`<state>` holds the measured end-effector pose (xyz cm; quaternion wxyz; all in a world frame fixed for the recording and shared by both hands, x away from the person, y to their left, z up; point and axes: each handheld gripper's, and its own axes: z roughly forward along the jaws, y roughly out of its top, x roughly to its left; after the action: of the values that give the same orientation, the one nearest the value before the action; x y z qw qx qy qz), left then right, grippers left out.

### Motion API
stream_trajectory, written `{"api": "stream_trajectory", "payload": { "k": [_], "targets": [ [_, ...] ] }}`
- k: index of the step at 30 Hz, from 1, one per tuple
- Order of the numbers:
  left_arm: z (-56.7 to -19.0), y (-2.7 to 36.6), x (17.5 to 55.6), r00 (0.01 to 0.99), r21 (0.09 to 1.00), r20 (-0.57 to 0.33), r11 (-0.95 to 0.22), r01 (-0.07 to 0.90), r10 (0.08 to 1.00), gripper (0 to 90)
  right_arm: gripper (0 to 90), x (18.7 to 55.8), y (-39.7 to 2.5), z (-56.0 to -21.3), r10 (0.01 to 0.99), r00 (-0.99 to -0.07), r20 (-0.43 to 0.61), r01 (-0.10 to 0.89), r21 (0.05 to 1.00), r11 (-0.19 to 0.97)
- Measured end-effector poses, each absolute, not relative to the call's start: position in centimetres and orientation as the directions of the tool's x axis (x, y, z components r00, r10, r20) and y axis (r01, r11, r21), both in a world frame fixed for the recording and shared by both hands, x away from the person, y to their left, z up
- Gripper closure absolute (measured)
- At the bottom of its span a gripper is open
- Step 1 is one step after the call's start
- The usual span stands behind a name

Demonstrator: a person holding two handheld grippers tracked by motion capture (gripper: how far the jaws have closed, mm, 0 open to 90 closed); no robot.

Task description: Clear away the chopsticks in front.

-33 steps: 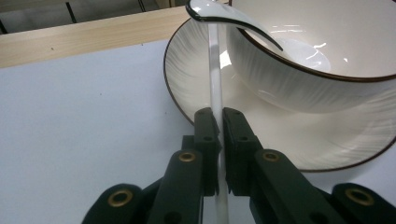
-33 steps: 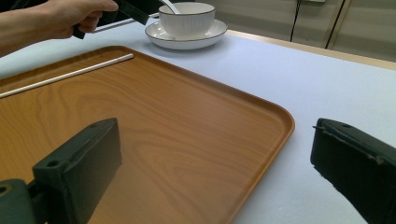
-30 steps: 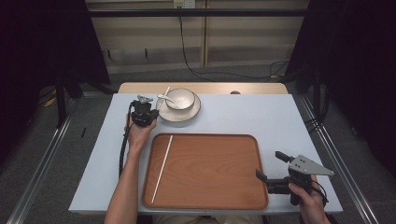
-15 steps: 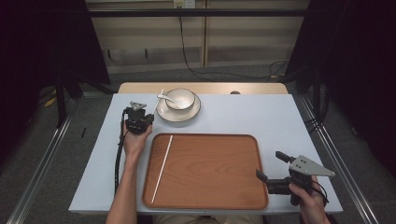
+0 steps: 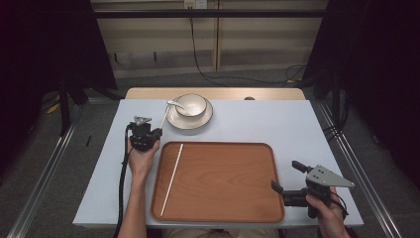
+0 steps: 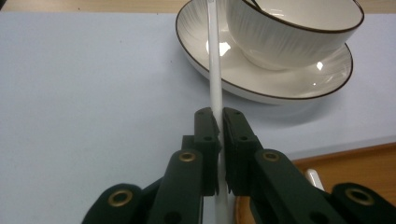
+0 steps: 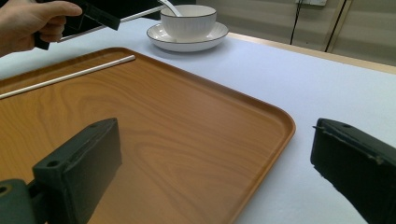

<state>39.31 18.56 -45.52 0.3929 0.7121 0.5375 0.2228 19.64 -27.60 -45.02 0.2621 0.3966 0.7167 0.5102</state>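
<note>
My left gripper (image 5: 154,130) (image 6: 218,116) is shut on a thin white chopstick (image 5: 164,118) (image 6: 214,60), held just off the tray's far left corner. The stick's far end reaches up to the rim of a white bowl (image 5: 191,104) (image 6: 289,32) on a saucer (image 5: 189,120). A white spoon (image 5: 174,103) rests in the bowl. A second white chopstick (image 5: 172,178) (image 7: 70,74) lies along the left side of the wooden tray (image 5: 223,183) (image 7: 163,130). My right gripper (image 5: 285,175) (image 7: 215,154) stands open, holding nothing, over the tray's near right corner.
The pale blue table top (image 5: 267,124) has open room to the right of the bowl and along its left edge. A black cable (image 5: 122,173) trails from the left gripper down the forearm. Dark curtains and floor rails flank the table.
My left gripper has drawn back to the left and toward the near side, away from the bowl, with the chopstick in it. The right gripper has stayed put.
</note>
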Motion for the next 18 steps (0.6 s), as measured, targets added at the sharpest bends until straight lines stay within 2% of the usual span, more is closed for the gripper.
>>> {"api": "stream_trajectory", "payload": {
  "k": [1, 5, 7, 16, 18],
  "targets": [
    [-45.5, 18.4, 39.1, 0.321, 0.8, -0.083, -0.129, 0.586, 0.943, 85.4, 1.6, 19.6, -27.6, -45.0, 0.836, -0.548, 0.029, 0.3, 0.94, 0.164],
    [-45.6, 18.5, 38.7, 0.331, 0.788, -0.138, -0.099, 0.607, 0.934, 85.4, 1.6, 19.6, -27.6, -45.0, 0.839, -0.544, 0.028, 0.302, 0.939, 0.165],
    [-45.5, 18.4, 38.3, 0.32, 0.789, -0.106, -0.116, 0.604, 0.941, 85.4, 1.6, 19.6, -27.6, -45.0, 0.837, -0.547, 0.026, 0.299, 0.94, 0.166],
    [-45.1, 18.2, 36.2, 0.315, 0.789, -0.095, -0.121, 0.602, 0.944, 85.4, 1.6, 19.6, -27.6, -45.0, 0.838, -0.545, 0.027, 0.302, 0.939, 0.165],
    [-44.6, 18.2, 35.2, 0.314, 0.79, -0.128, -0.095, 0.605, 0.941, 85.4, 1.6, 19.6, -27.6, -45.0, 0.838, -0.546, 0.025, 0.3, 0.939, 0.167]
  ]
}}
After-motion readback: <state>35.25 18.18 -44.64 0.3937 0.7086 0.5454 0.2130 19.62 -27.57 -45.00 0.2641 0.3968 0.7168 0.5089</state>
